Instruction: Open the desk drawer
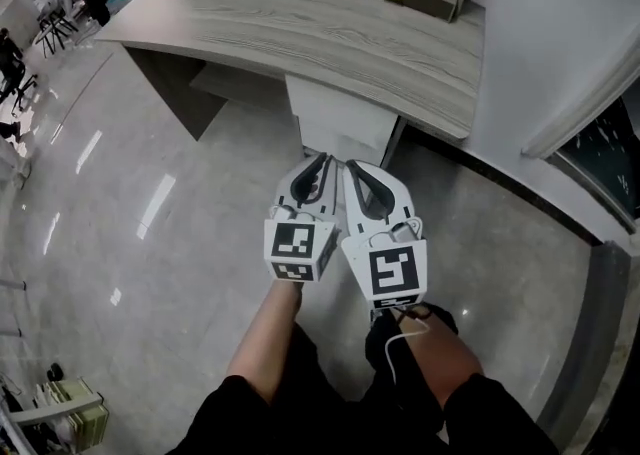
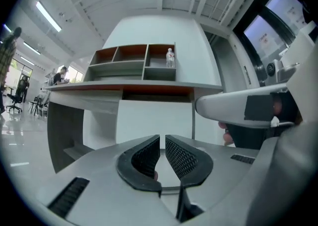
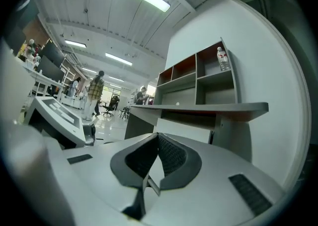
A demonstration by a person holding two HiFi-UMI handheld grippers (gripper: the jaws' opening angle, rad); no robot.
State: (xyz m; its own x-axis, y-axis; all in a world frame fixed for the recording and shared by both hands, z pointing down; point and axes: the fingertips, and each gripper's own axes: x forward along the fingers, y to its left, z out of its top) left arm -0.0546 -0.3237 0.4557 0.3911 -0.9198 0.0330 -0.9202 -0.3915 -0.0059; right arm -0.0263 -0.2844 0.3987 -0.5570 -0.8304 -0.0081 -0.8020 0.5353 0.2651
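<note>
Grippers held level before the shut drawer [image 1: 340, 123]
Head view: the left gripper [image 1: 322, 158] and right gripper [image 1: 350, 165] are held side by side, pointed at the drawer under the desk [image 1: 300, 23]. Left gripper view: jaws are parted slightly, nothing between. Right gripper view: jaws are clenched, empty.

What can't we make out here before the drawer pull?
- Drawer handle: head view, desk top overhangs the white drawer unit; the left gripper and right gripper cover its lower front.
- Drawer seams: left gripper view, front washed out.
- Bottle label: too small.
</note>
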